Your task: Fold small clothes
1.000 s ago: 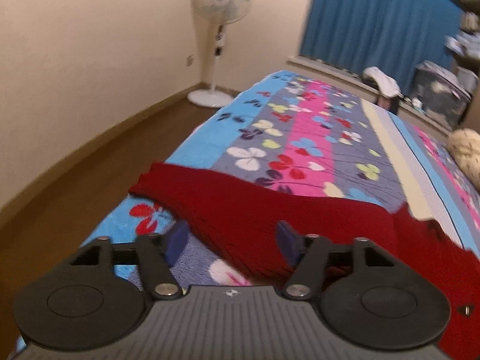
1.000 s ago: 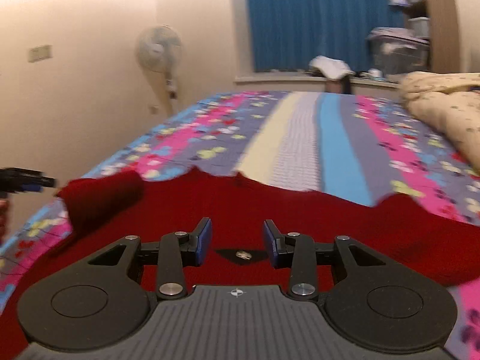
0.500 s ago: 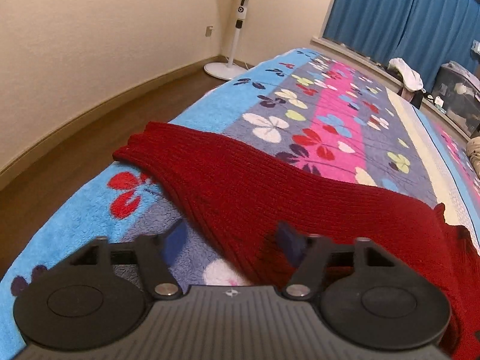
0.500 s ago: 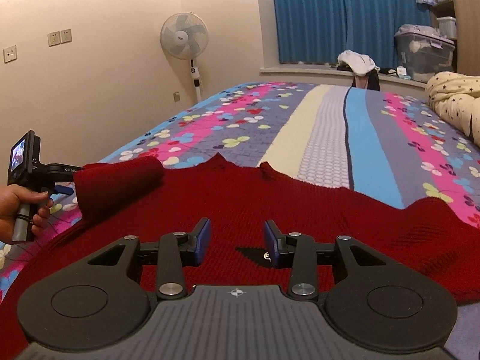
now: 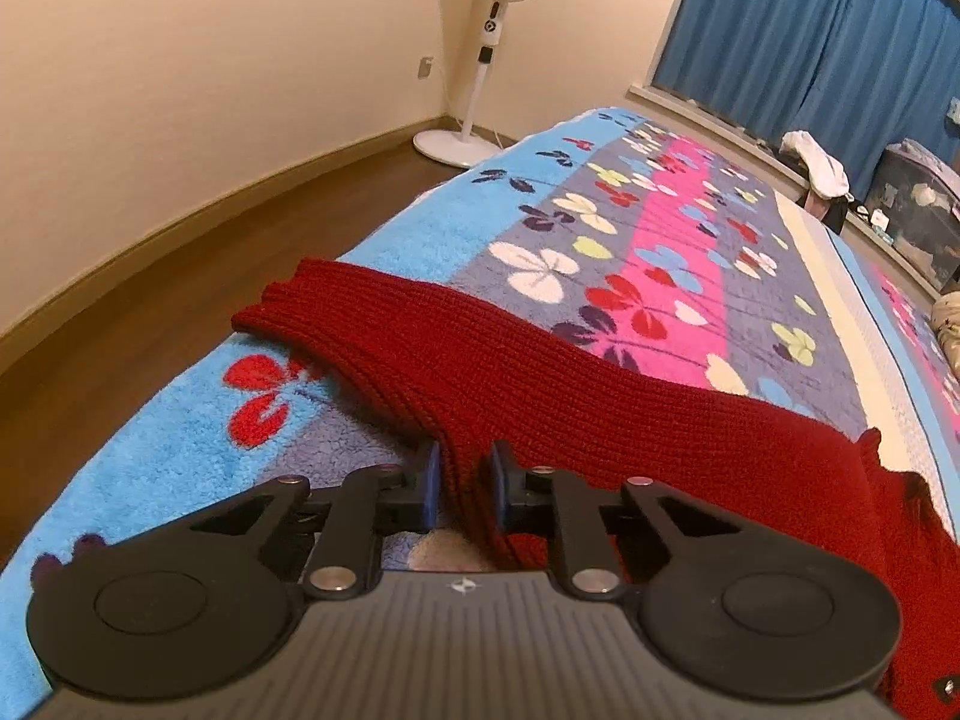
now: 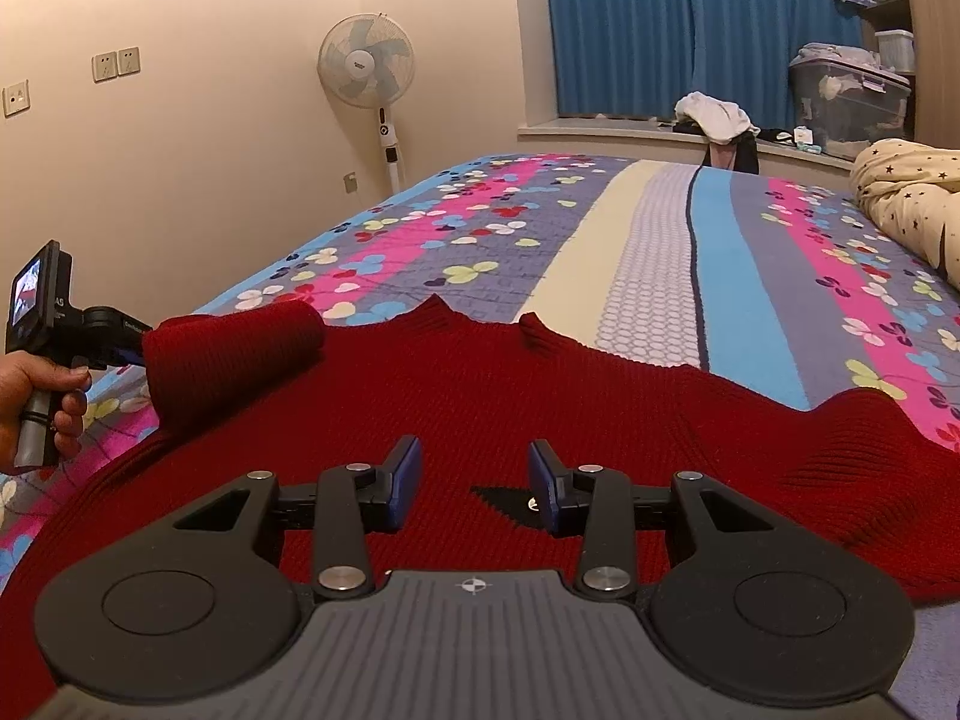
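A: From the left wrist camera, what do you see?

B: A dark red ribbed knit sweater (image 5: pixel 540 384) lies spread on the bed with the fleecy flower-patterned blanket in blue, grey and pink stripes (image 5: pixel 660 228). Its sleeve reaches toward the bed's left edge, cuff end near the wooden floor (image 5: pixel 150 312) side. The left hand-held gripper (image 5: pixel 462 483) has its blue-padded jaws pinched onto a ridge of the sleeve's knit, with only that fabric between them.

A: Anything behind it?

B: A white standing fan (image 5: pixel 498 0) in the corner, and blue curtains (image 5: pixel 810 30) along the far wall.

A: And the right wrist camera?

B: The same sweater (image 6: pixel 540 396) covers the near part of the bed (image 6: pixel 660 252), neckline pointing away from the camera. The right hand-held gripper (image 6: pixel 474 489) hovers over the sweater's body with its jaws apart, nothing between them; whether the pads touch the knit is unclear. At the left edge, a hand (image 6: pixel 36 402) grips the left hand-held gripper's (image 6: pixel 129 339) handle, and the sleeve is lifted and rolled over beside it. A cream star-printed quilt (image 6: pixel 906 204) sits bunched at the right, and a clear plastic storage box (image 6: pixel 852 102) stands on the window ledge.
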The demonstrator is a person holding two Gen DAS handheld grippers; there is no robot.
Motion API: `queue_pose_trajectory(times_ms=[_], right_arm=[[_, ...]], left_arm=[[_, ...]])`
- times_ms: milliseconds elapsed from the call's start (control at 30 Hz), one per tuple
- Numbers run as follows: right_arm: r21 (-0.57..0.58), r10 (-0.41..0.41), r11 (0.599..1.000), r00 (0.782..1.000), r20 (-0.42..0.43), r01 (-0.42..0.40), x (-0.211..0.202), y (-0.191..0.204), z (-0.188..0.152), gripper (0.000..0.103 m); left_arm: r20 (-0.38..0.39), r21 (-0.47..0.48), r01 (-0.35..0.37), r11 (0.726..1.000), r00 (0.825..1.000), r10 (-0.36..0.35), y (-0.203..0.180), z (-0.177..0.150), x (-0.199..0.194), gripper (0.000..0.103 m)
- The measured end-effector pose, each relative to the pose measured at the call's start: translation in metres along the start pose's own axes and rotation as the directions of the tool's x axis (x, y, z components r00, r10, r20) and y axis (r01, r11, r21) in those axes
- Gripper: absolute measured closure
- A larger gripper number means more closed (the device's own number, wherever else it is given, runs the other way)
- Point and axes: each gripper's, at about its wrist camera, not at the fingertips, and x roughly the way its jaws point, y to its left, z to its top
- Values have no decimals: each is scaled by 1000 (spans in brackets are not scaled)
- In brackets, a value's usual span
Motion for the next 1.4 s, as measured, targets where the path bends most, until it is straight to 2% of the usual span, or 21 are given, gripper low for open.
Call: queue_pose_trajectory(times_ms=[33, 100, 267, 400, 500, 567, 667, 733, 833, 900, 933, 967, 1033, 1100, 1133, 1167, 1200, 1267, 1333, 1400], right_arm=[[-2, 1, 1000, 1000, 0, -1, 0, 0, 0, 62], [-7, 1, 1000, 1000, 0, -1, 0, 1, 0, 62], [-9, -1, 1000, 1000, -2, 1, 1, 1, 0, 62], [-10, -1, 1000, 1000, -1, 1, 0, 1, 0, 62], [-11, -2, 1000, 1000, -2, 2, 0, 2, 0, 62], [-13, -10, 1000, 1000, -4, 10, 1, 1, 0, 62], [-29, -53, 998, 998, -14, 52, 3, -1, -1, 62], [-27, -88, 996, 996, -31, 87, 6, -4, -2, 63], [4, -127, 992, 991, -44, 127, 8, -12, 0, 74], [31, -155, 987, 987, -51, 156, 9, -19, 1, 76], [44, -162, 985, 985, -55, 165, 9, -21, 1, 76], [60, -167, 984, 984, -58, 171, 10, -25, 1, 76], [79, -174, 981, 983, -61, 178, 10, -29, 1, 76], [89, -176, 979, 982, -63, 182, 11, -32, 1, 76], [95, -174, 979, 983, -63, 179, 12, -34, 2, 76], [101, -170, 979, 984, -61, 176, 12, -35, 2, 76], [108, -166, 979, 984, -58, 172, 12, -36, 2, 76], [125, -154, 979, 986, -58, 160, 12, -40, 2, 76], [153, -142, 977, 988, -64, 151, 13, -45, 3, 76], [195, -122, 972, 990, -74, 134, 13, -50, 3, 75]], left_arm=[[-10, -15, 2, 1000, 1000, -2, 1, 0, 1, 80], [-29, -32, 9, 999, 1000, -10, 3, 0, 3, 67], [-25, 8, 8, 1000, 1000, -7, -4, -3, 4, 66], [-10, 31, -10, 999, 1000, 10, -7, -3, 2, 83], [1, 22, -4, 1000, 1000, 4, -6, 0, -1, 91], [28, 23, 4, 1000, 1000, -5, -8, 3, -7, 92], [91, 30, 61, 998, 994, -63, -18, 11, -25, 93], [142, 45, 127, 991, 981, -133, -31, 14, -43, 93], [206, 98, 246, 964, 943, -262, -57, 14, -75, 93], [220, 165, 334, 928, 905, -365, -82, 6, -97, 94], [217, 218, 377, 900, 881, -421, -97, 1, -109, 94], [205, 272, 414, 869, 857, -472, -111, -6, -120, 94], [132, 379, 508, 773, 797, -589, -141, -23, -140, 93], [21, 434, 596, 675, 743, -669, -165, -39, -153, 91], [-14, 464, 614, 639, 726, -688, -174, -47, -161, 90], [-20, 493, 608, 623, 723, -690, -179, -53, -168, 85], [-13, 507, 594, 624, 729, -684, -181, -56, -175, 75], [1, 482, 587, 650, 742, -670, -175, -55, -183, 70], [-3, 441, 564, 698, 779, -627, -164, -47, -185, 70], [-1, 420, 514, 747, 824, -567, -151, -43, -189, 70]])
